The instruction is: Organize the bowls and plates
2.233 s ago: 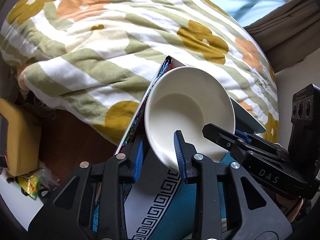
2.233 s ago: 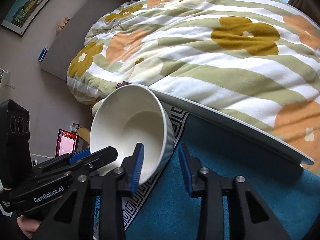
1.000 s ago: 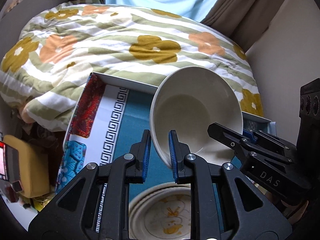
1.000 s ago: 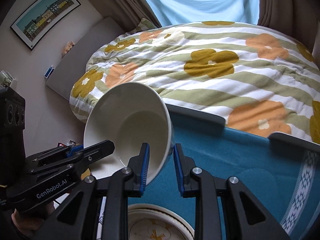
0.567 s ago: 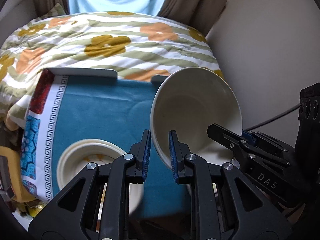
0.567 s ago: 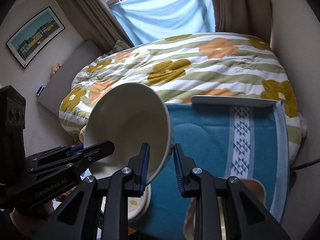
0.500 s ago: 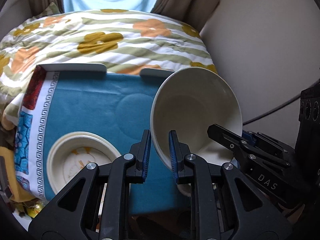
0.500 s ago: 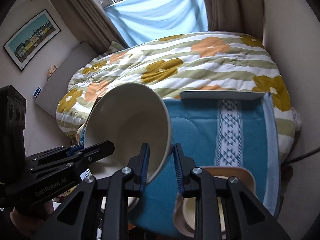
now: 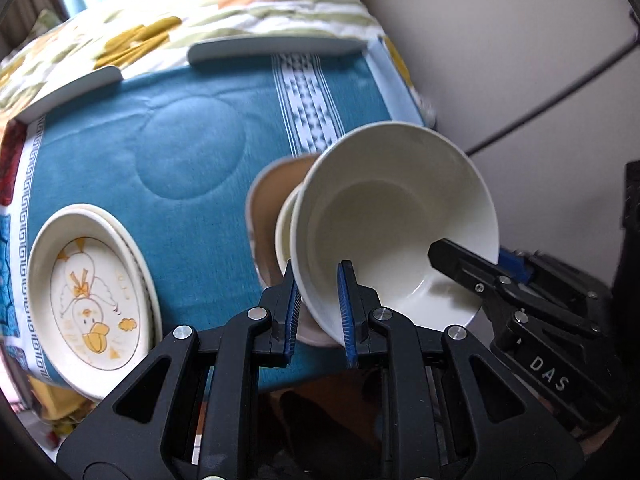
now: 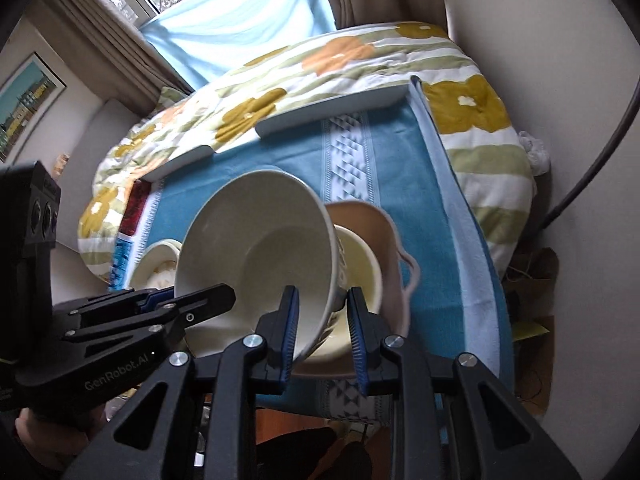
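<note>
On teal cloth (image 9: 120,152), duck plates (image 9: 92,300), floral duvet (image 10: 360,64) behind (curtained window (image 10: 240,28)).

Our left gripper (image 9: 318,312) and right gripper (image 10: 322,330) both clamped tight, tilted steeply downward, side by side.

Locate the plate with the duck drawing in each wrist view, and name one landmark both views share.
Left wrist: the cream plate with the duck drawing lies lower left on the blue patterned tablecloth.
Right wrist: only its rim peeks out at left centre, behind the large cream bowl.
Shared landmark: the tan eared dish beyond the bowl.
</note>
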Motion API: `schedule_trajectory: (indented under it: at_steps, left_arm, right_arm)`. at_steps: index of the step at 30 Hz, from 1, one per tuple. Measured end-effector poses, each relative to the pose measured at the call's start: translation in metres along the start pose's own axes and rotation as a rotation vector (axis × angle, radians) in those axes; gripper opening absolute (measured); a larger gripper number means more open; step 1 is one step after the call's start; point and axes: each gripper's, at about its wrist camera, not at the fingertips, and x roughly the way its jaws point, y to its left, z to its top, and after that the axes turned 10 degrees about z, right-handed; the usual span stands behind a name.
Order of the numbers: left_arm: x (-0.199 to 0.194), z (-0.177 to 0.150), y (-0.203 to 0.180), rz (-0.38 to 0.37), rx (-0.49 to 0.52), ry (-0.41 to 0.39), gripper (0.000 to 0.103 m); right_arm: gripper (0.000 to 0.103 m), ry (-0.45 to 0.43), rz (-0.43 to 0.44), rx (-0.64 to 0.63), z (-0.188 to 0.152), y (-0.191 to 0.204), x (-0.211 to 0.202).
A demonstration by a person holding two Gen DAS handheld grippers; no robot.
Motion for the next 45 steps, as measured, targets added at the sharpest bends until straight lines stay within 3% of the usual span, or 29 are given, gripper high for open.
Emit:
schedule_trajectory:
  at_steps: [6, 23, 39, 45]
  left_arm:
    - [0.020, -0.003, -0.012, 0.050, 0.073, 0.033, 0.016]
    - [0.034, -0.004, -0.031, 0.243, 0.214, -0.029, 0.016]
    - [0.032, -0.009, -0.031, 0.277, 0.218, -0.048, 0.016]
    - [0.027, -0.007, -0.024, 0.233, 0.185, -0.040, 0.016]
  right_arm:
    - [0.023, 0.009, -0.009, 0.038, -0.008, -0.018, 0.012]
    - [0.023, 0.019, -0.043, 0.032, -0.017, -0.015, 0.026]
    - [0.023, 0.026, -0.060, 0.016, -0.021, -0.012, 0.028]
    - [0.022, 0.026, -0.052, 0.022, -0.020, -0.014, 0.025]
